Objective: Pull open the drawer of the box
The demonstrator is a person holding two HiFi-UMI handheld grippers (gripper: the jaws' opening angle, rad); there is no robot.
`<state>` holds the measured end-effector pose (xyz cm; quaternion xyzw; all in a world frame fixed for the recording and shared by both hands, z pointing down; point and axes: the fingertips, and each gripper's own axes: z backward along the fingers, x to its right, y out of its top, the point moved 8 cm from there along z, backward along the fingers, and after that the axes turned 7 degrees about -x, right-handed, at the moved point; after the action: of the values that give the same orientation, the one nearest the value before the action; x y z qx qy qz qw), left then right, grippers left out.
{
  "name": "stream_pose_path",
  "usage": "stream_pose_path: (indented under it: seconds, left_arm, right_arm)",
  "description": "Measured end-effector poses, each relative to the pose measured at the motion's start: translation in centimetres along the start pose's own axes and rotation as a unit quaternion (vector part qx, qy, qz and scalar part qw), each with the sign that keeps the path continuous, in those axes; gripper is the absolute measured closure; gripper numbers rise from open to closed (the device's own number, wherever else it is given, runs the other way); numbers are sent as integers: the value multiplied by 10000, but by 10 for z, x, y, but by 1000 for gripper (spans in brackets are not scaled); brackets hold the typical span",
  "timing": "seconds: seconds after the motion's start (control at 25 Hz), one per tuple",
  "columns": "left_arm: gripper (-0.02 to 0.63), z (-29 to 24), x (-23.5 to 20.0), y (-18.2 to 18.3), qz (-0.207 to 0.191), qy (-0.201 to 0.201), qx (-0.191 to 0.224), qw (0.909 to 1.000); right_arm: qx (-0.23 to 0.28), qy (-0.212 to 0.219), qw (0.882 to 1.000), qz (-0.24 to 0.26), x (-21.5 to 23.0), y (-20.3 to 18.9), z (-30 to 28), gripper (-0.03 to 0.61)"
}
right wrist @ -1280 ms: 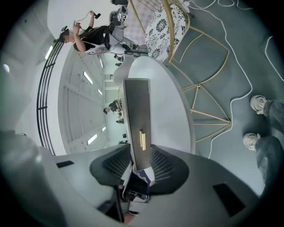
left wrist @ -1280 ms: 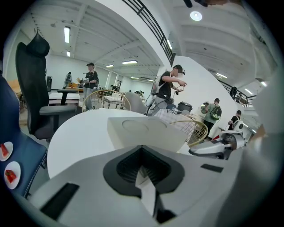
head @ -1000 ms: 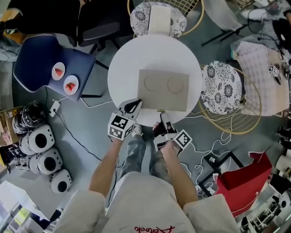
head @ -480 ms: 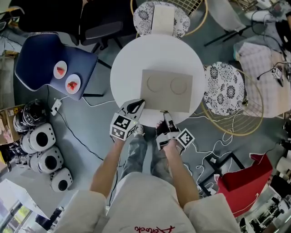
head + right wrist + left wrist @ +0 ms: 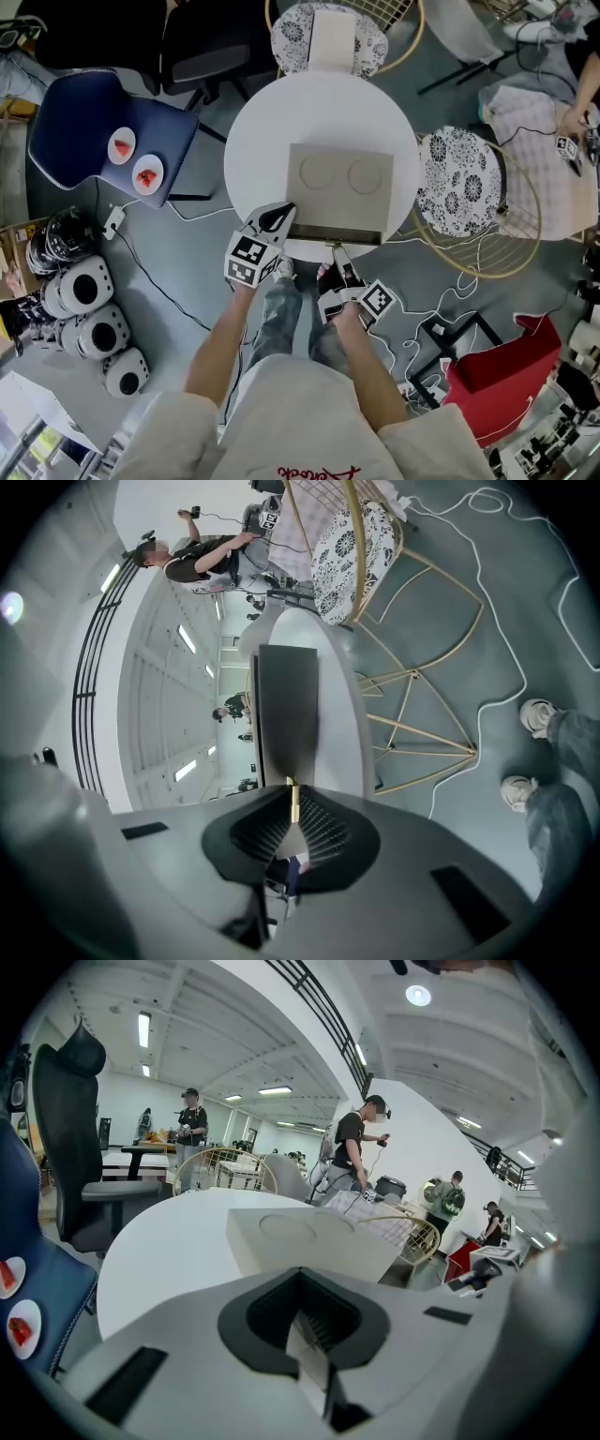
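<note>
On the round white tabletop (image 5: 272,131), toward its near side, a flat beige box (image 5: 339,183) with two shallow circles pressed into the top. Along the box's near face, the drawer (image 5: 337,234) drawn out a little toward the person, showing as a dark strip under the top's edge. Inside of the drawer in shadow; contents impossible to tell.

Right claw (image 5: 337,251) at the middle of that near face, pinching the drawer's slim brass pull tab (image 5: 293,797), with the pads pressed onto it from both sides and the tab's tip poking out beyond them.

Left claw (image 5: 314,1335) pressed together with nothing between the pads, at the tabletop's near edge just beside the box's near left corner.

Off to the left, on a blue chair (image 5: 84,122), two small white dishes (image 5: 120,145), each holding something red.
</note>
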<state>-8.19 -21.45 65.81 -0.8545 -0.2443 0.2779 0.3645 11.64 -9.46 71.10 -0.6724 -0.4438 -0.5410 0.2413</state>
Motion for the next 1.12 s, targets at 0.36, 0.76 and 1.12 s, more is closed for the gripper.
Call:
stream_pose_path:
  seconds: [0.36,0.76,1.12]
  left_arm:
    - [603,-2,-1,2,-12,16,43,10000]
    - [603,-4,-5,4,17,30,62,10000]
    - [603,-6,-5,4,48,51,64,10000]
  right_arm:
    - [27,-22,9999,-136,17,-25,37,543]
    - [50,-22,9999,-109,24,-32,49,543]
    - [101,-56,9998,-174,24,-32,48,543]
